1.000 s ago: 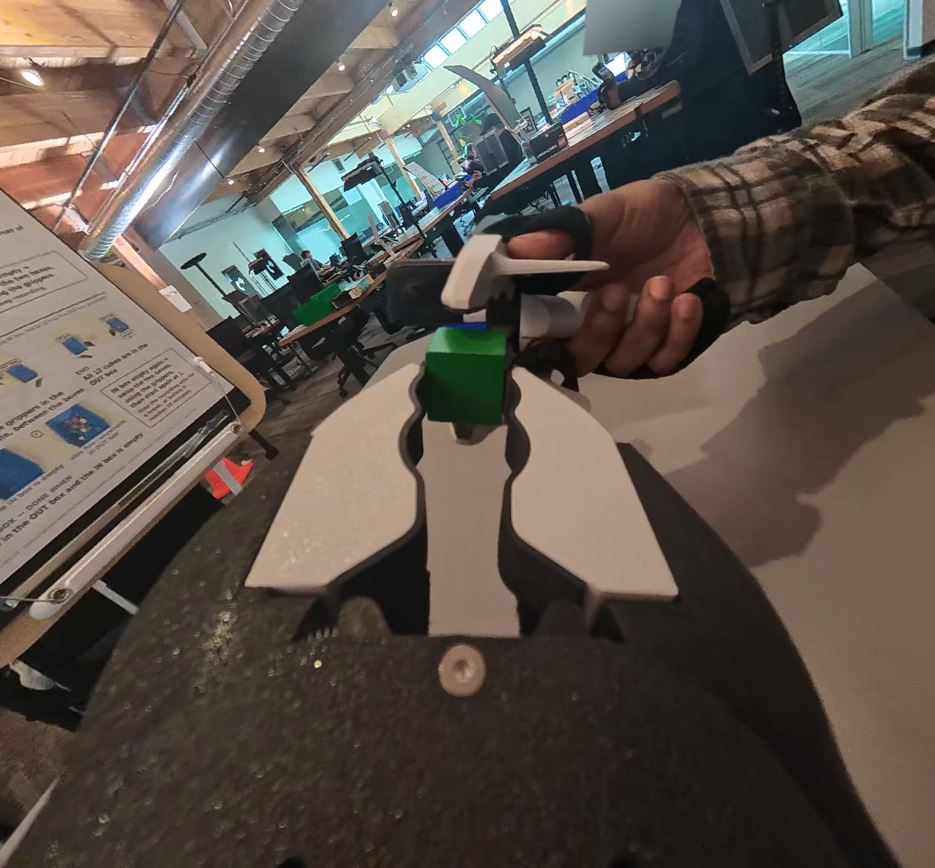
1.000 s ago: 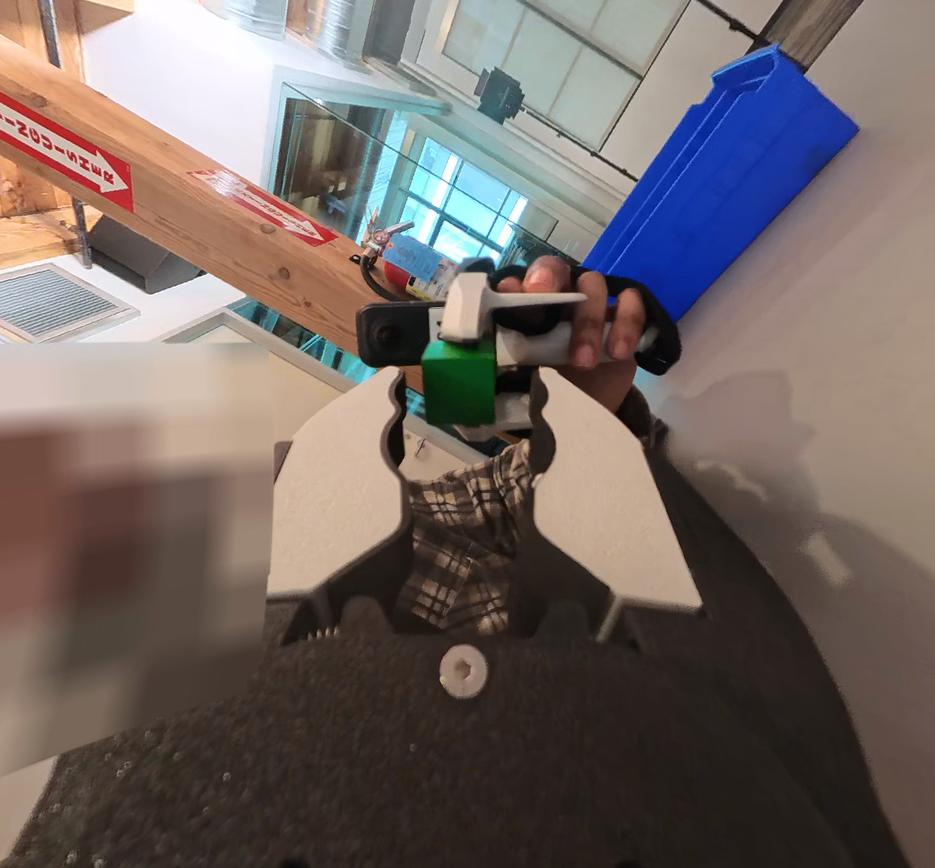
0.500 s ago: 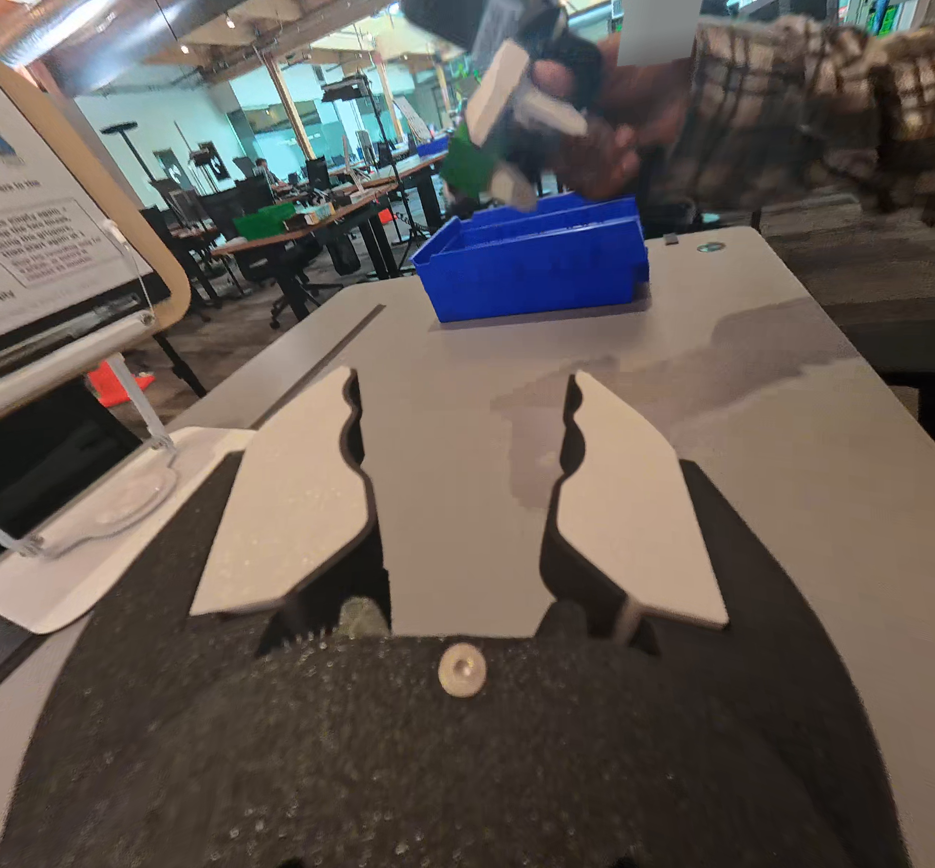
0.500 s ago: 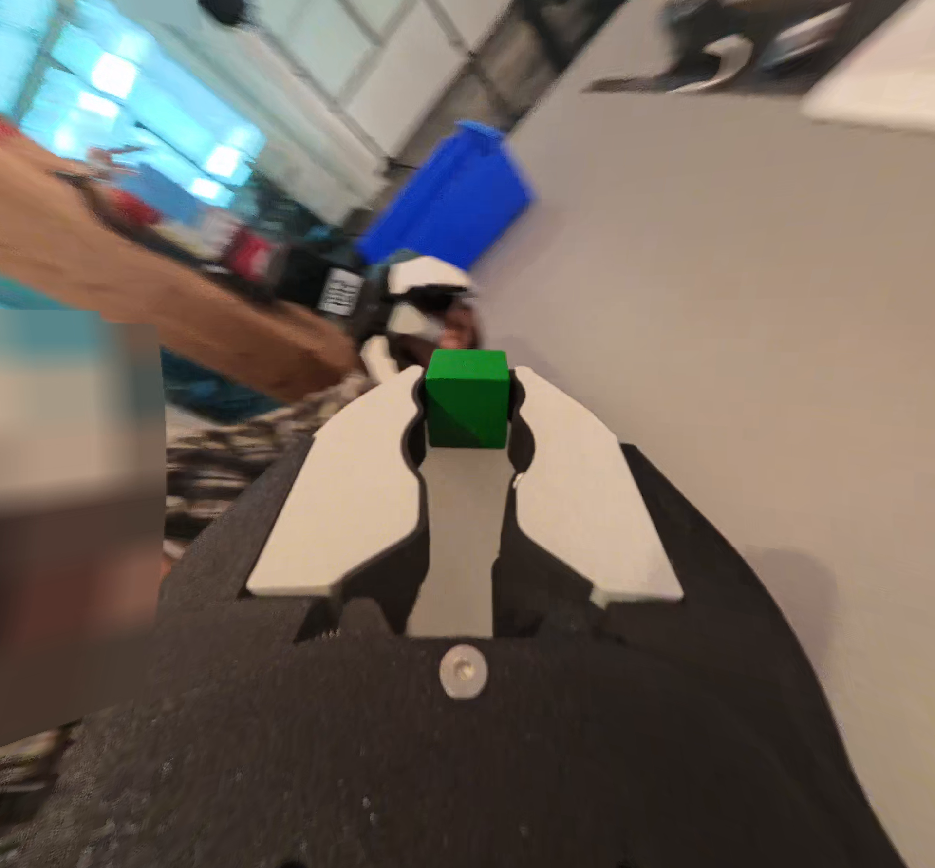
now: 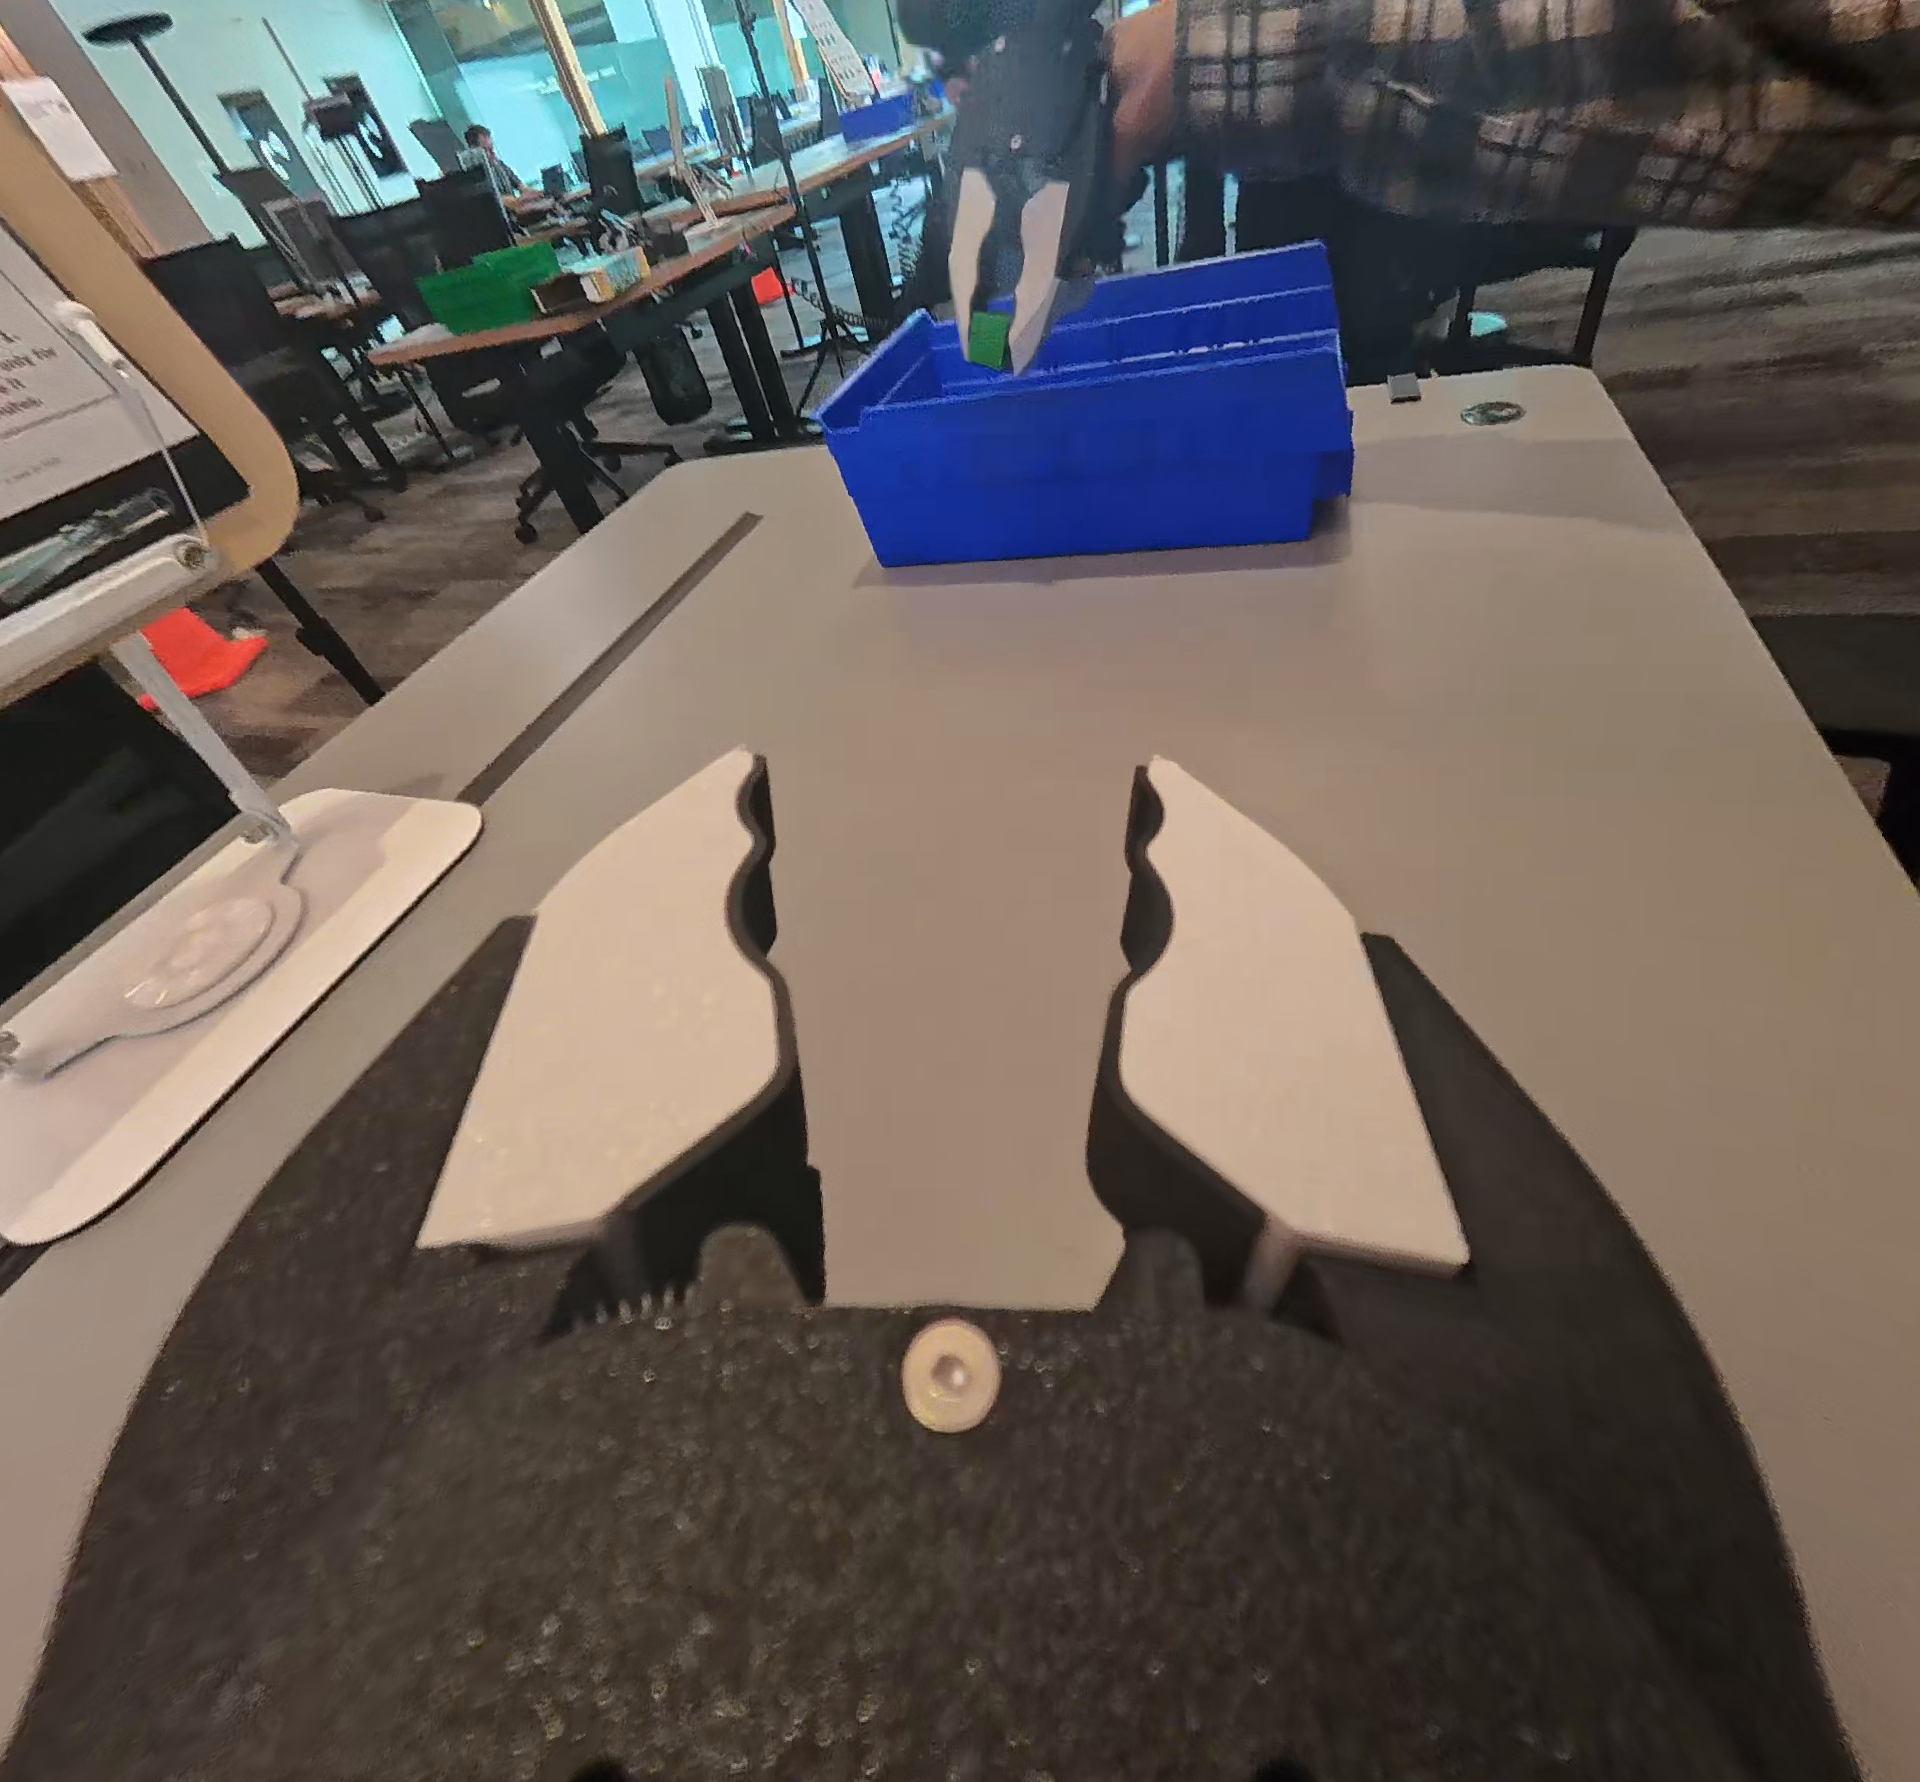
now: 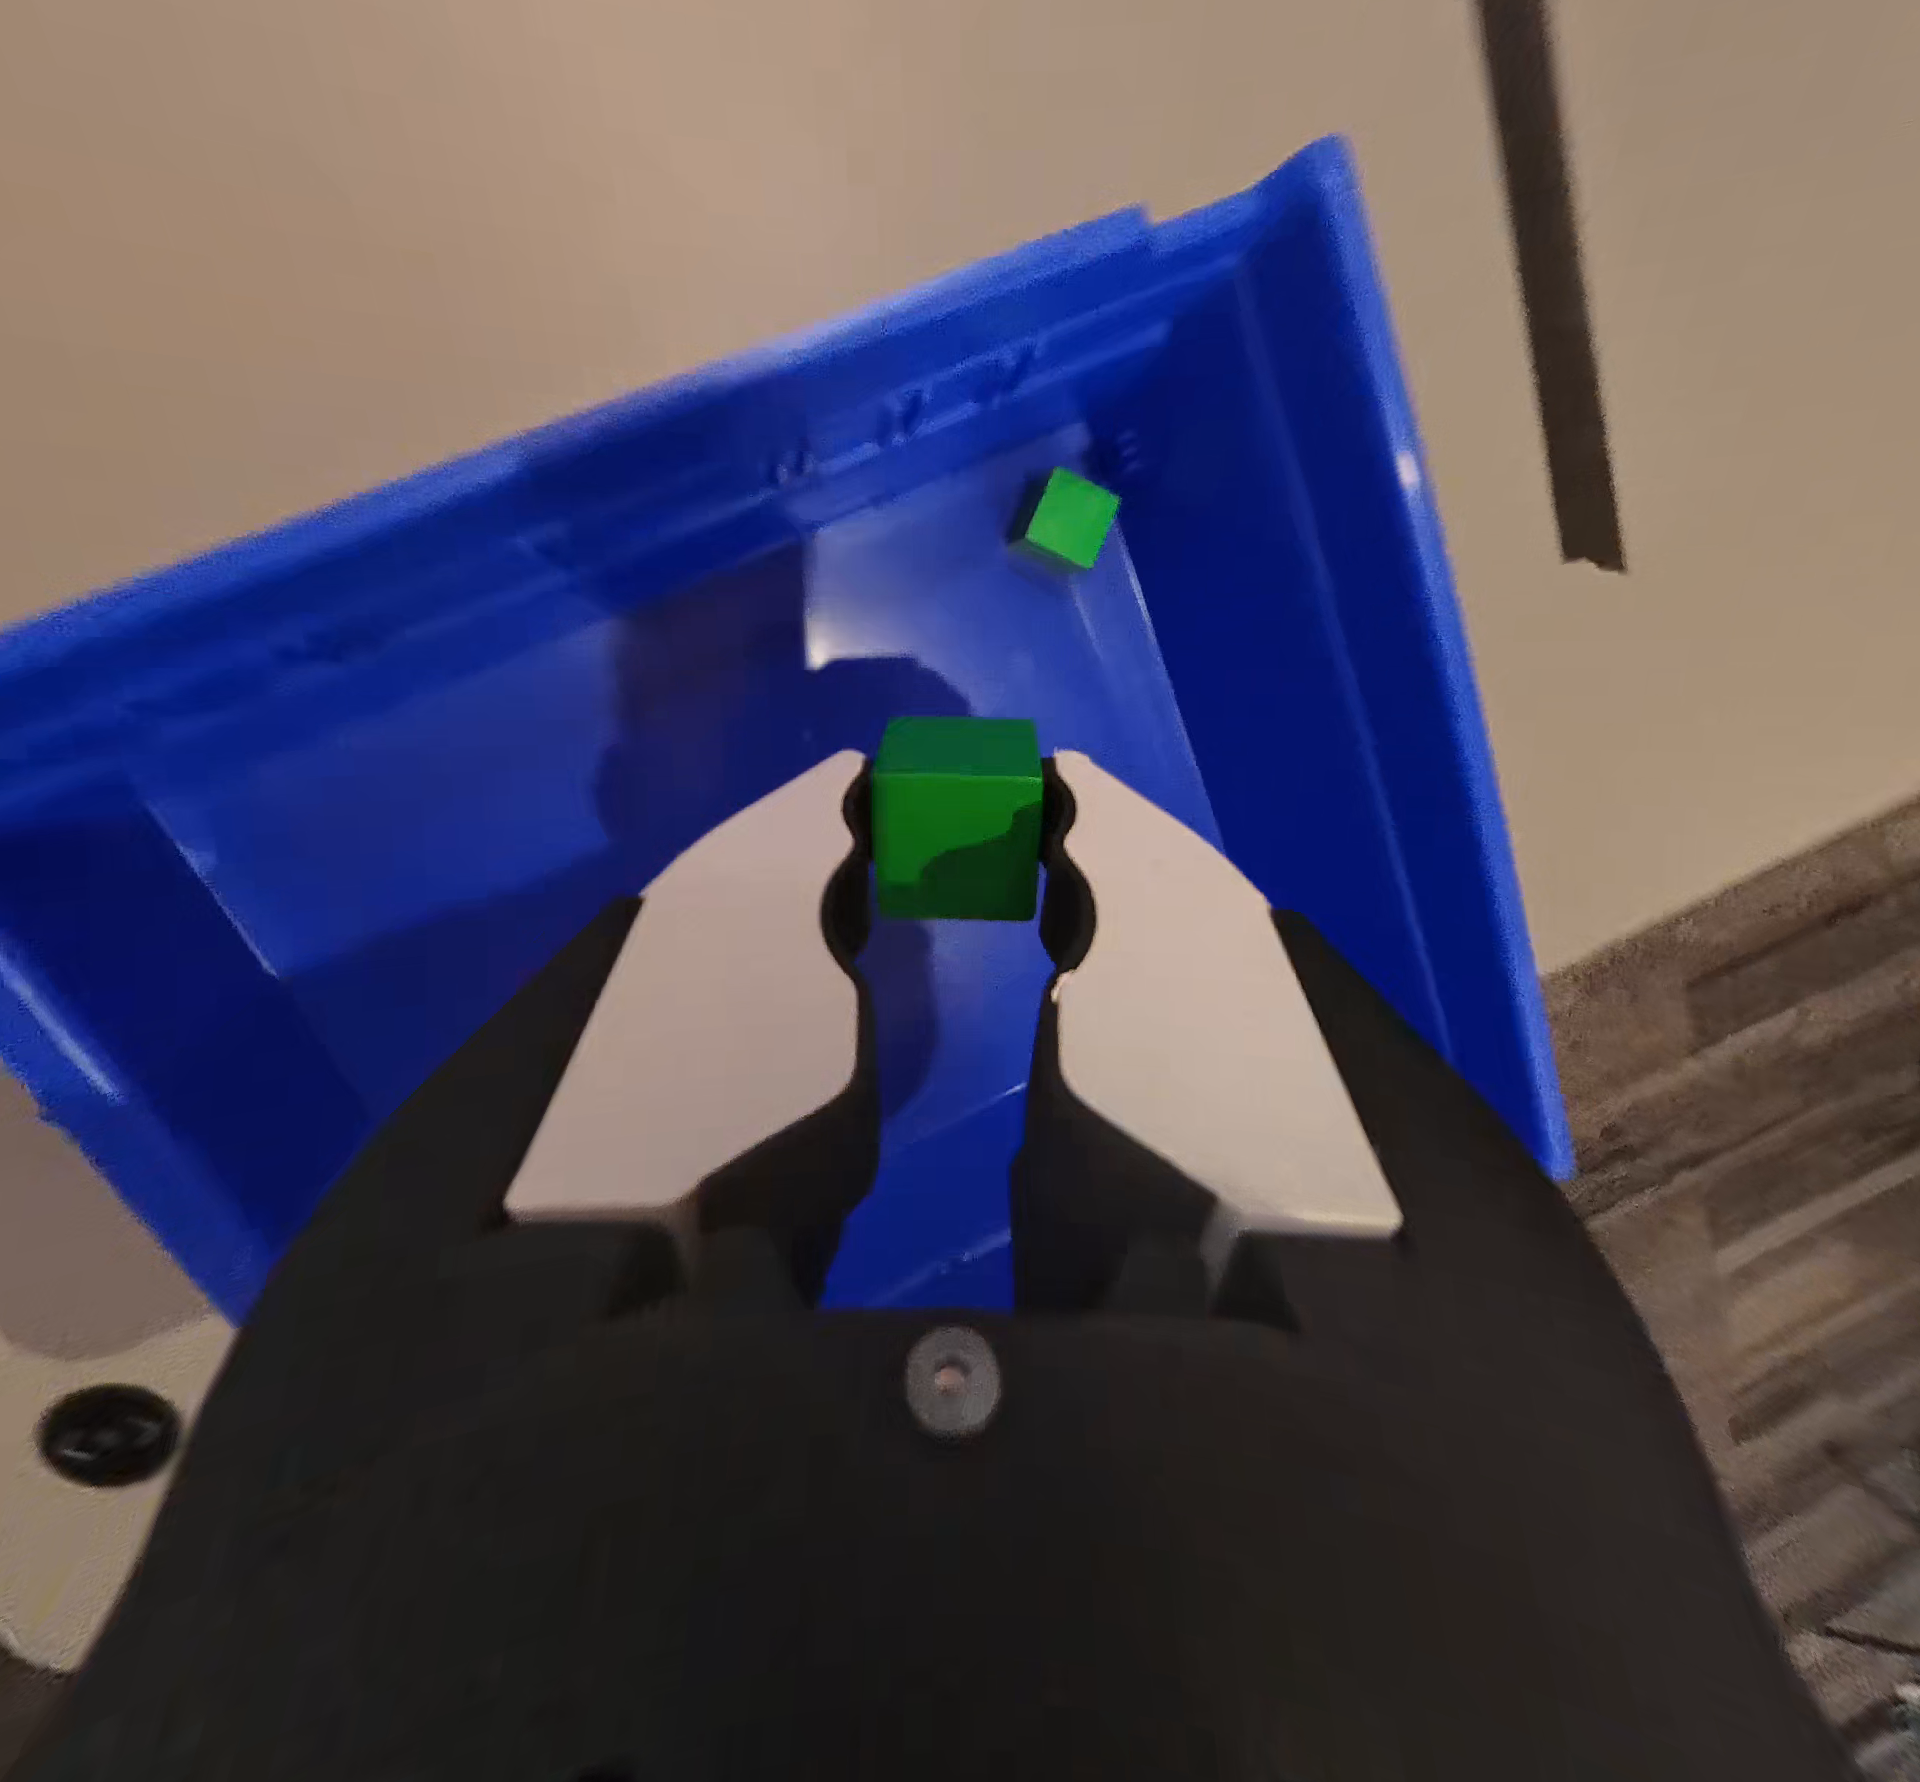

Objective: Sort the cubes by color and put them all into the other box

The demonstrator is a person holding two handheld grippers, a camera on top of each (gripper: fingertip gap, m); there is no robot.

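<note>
Gripping a green cube (image 6: 956,823) between its two pale fingers, the right gripper (image 6: 956,797) points down into the open top of a blue box (image 6: 1340,589). The cube sits pinched at the very fingertips, above the box floor and not touching it. A second green cube (image 6: 1070,522) lies on that floor in the corner of the box farthest from the camera, on the right, close to both walls that meet there.

From the left wrist view, the same right gripper (image 5: 1003,340) hangs over the blue box (image 5: 1091,475) near its left end, fingertips dipped just below the rim with the held green cube (image 5: 987,342) showing between them. A hand and a plaid sleeve (image 5: 1558,49) reach in from the upper right behind it. A second blue box (image 5: 1226,293) stands directly behind the first, touching or nearly touching it; both sit toward the far edge of the grey desk (image 5: 1351,693).

The left gripper (image 5: 951,797) is spread wide with nothing between its fingers, hovering low over the bare middle of the desk, well apart from the boxes. At the desk's left edge rests the white base plate (image 5: 343,880) of a stand that carries a board with printed sheets (image 5: 62,382). A dark slot (image 5: 613,657) runs along the desk near that left edge.
</note>
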